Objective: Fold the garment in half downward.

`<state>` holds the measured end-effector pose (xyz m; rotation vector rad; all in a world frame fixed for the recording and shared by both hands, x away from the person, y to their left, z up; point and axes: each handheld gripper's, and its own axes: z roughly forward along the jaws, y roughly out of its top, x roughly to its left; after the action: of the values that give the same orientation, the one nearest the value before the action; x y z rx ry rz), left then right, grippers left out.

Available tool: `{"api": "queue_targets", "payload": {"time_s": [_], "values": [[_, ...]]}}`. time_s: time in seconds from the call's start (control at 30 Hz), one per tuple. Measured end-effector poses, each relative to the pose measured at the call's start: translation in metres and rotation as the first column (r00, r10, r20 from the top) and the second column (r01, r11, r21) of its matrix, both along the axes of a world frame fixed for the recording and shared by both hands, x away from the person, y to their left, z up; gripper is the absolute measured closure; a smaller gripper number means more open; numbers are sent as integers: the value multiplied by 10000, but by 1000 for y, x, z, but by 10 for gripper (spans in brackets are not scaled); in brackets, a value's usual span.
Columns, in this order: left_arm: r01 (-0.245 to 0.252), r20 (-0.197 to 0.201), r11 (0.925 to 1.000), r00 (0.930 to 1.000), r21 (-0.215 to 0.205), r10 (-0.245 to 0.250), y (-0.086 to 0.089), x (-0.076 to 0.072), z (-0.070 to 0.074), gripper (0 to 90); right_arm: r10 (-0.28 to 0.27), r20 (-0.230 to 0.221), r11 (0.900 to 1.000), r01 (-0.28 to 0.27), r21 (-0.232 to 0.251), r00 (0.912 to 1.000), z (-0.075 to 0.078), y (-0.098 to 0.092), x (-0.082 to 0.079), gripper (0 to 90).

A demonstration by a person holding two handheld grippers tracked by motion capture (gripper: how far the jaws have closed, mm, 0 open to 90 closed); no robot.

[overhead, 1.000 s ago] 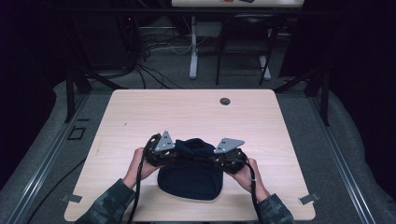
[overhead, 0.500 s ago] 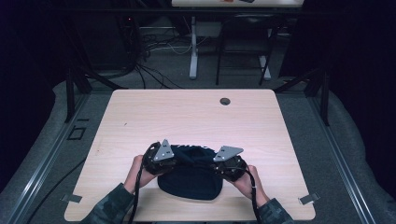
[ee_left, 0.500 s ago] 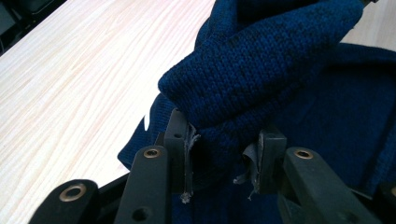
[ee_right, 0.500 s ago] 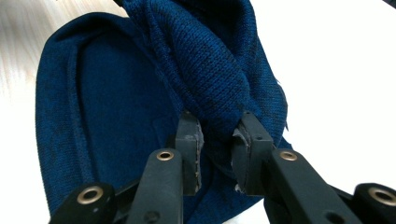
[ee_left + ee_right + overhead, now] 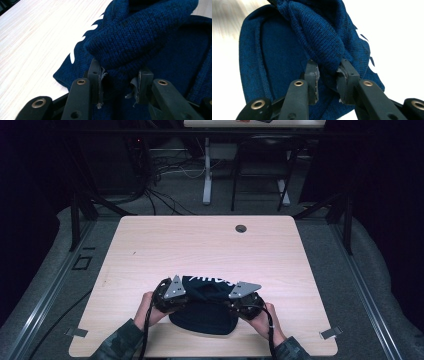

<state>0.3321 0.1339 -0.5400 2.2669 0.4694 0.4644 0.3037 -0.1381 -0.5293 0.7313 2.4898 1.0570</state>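
A dark blue knit hat [image 5: 202,315] with white lettering lies near the front edge of the table [image 5: 200,245]. My left gripper [image 5: 189,300] holds the hat's left side. In the left gripper view, that gripper [image 5: 120,77] is shut on a raised fold of the knit [image 5: 150,30], with its pads pressed into the cloth. At the hat's right side sits my right gripper [image 5: 227,302]. The right gripper view shows this gripper [image 5: 328,72] shut on another bunched fold [image 5: 322,32]. The rest of the hat rests flat on the wood below both folds.
A small round grommet hole [image 5: 241,228] sits near the table's far edge. Beyond the table are dark frame legs [image 5: 80,215], floor cables [image 5: 165,175] and another desk's white leg [image 5: 206,170]. The person's forearms enter from the bottom edge.
Both hands have come down and toward the table's near edge, carrying the pinched hat folds. The hat lies flatter, and white lettering now shows along its far side.
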Motion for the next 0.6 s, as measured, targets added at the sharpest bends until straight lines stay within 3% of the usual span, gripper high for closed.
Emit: {"api": "queue_targets", "payload": {"time_s": [0.53,0.6], "values": [[-8,-588,10000,9983,15,9,5,-6,-17,631,321,-579,9991,-336,-252,9978,-9,5,-7,680],[-15,-787,9997,9969,228,33,6,-7,-21,600,329,-799,9989,-356,-321,9963,-10,7,-8,639]]}}
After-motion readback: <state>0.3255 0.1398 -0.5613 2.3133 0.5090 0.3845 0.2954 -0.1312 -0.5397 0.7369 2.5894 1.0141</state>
